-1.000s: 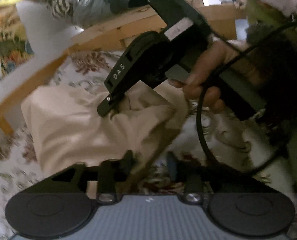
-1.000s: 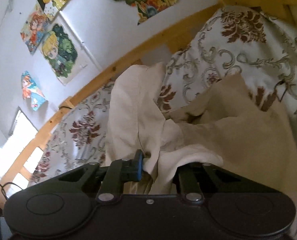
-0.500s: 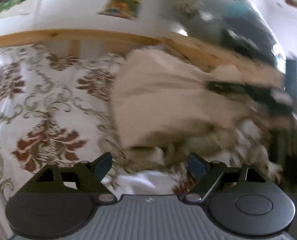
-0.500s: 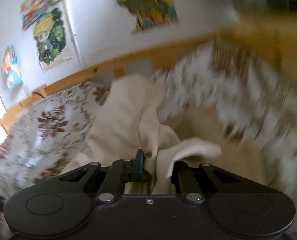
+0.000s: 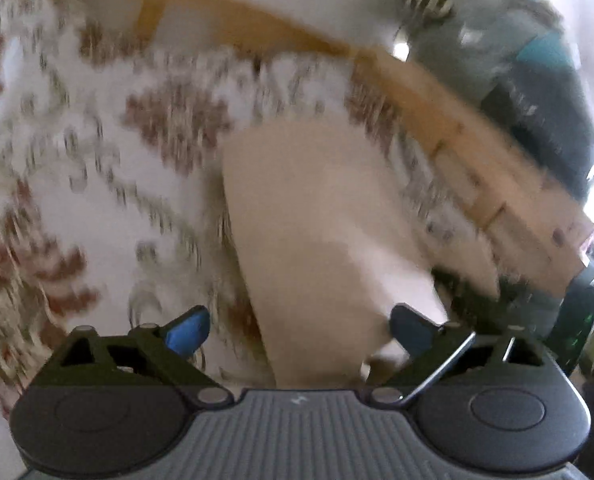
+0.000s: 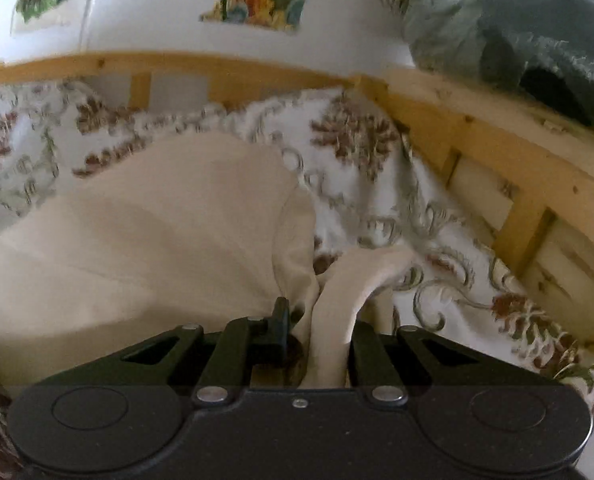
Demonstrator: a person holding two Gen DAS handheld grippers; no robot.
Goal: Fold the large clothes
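The cream garment (image 6: 145, 240) lies on the floral bedspread (image 6: 377, 184), with the wooden bed rail (image 6: 497, 148) bounding it at the back and right and open patterned sheet to its left. The right gripper (image 6: 317, 332) is clamped on a bunched fold of the garment. The left gripper (image 5: 299, 326) is opening wide, its blue pads (image 5: 187, 330) clear of the cloth lying between them.

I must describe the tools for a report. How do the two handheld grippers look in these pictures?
The left gripper has a ribbed grey body, black linkage arms with silver pivot screws, blue finger pads and a thin metal rod. The right gripper is black all over, with matching round bosses and silver screws.
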